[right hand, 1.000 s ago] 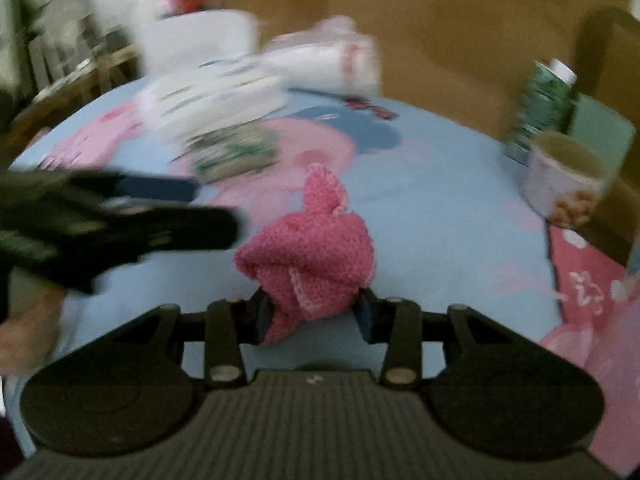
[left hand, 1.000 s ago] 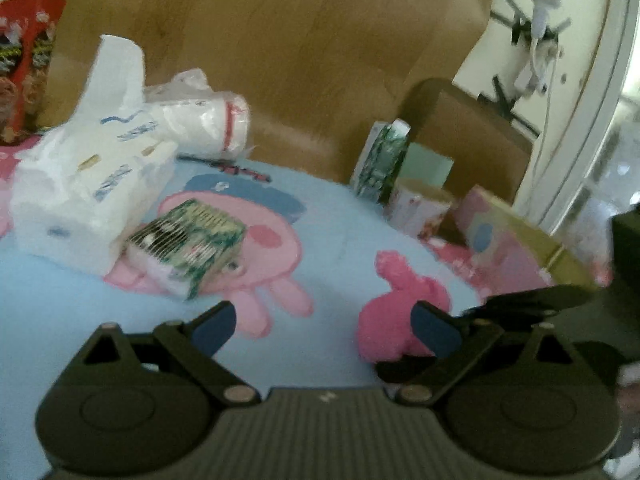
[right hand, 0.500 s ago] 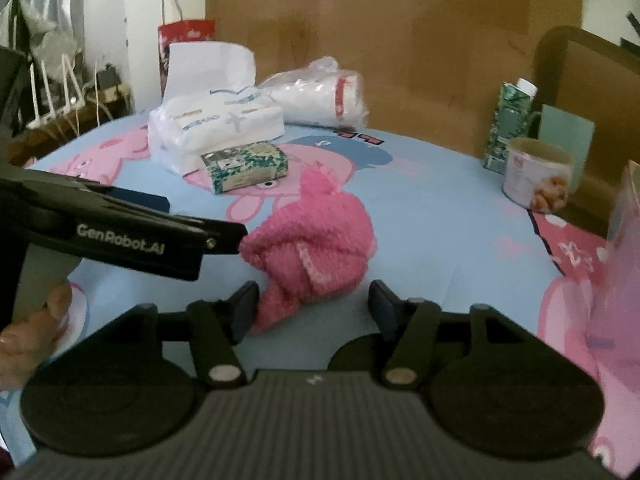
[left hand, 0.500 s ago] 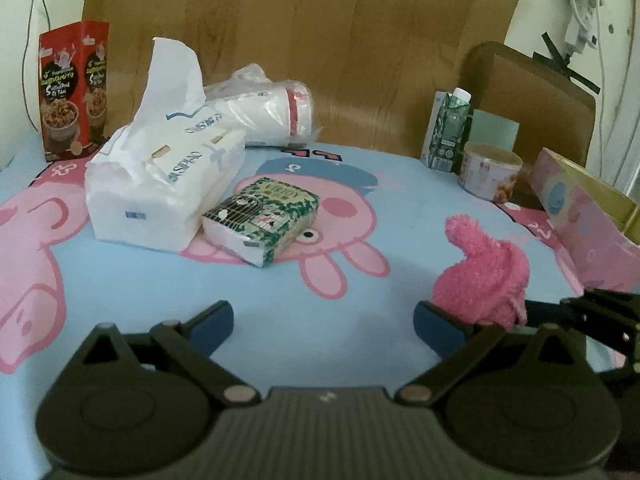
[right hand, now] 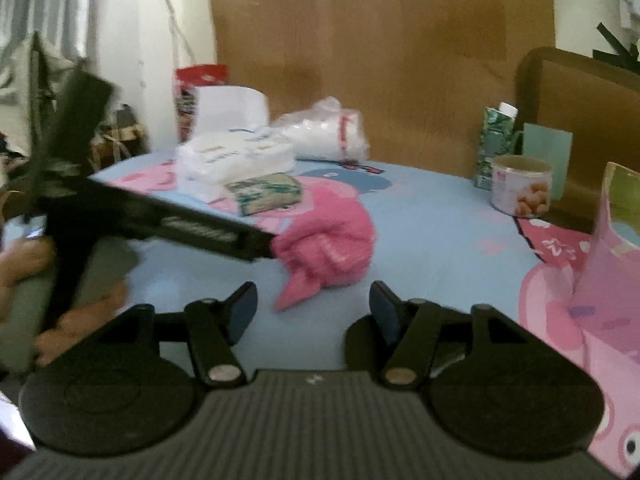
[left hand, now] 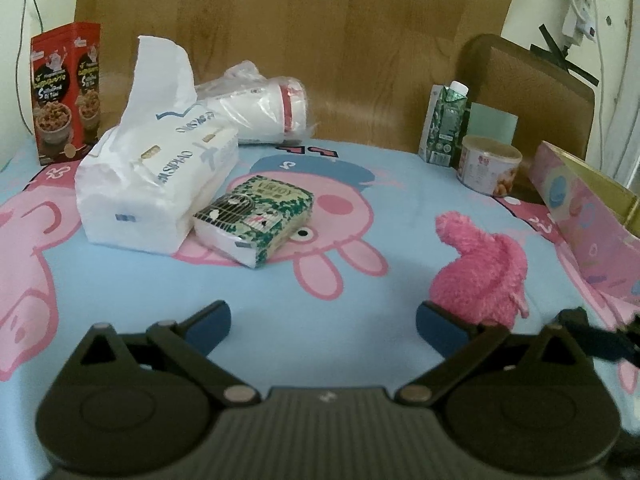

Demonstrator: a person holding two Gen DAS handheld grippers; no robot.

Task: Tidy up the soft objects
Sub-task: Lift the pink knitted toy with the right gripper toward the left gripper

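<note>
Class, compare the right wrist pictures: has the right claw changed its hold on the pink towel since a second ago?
Yes. The right claw has opened and backed off; the pink towel now lies free on the blue sheet.

Right claw (right hand: 312, 308) opened, pink cloth (right hand: 326, 246) released

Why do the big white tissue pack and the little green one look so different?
The big white tissue pack is plain white with small writing; the little green tissue pack has a leafy birdcage picture. The white one is much bulkier and taller than the green one. A tissue sticks up out of the white one; nothing sticks out of the green one. Both lie side by side, touching, on the cartoon pig tablecloth.
</note>
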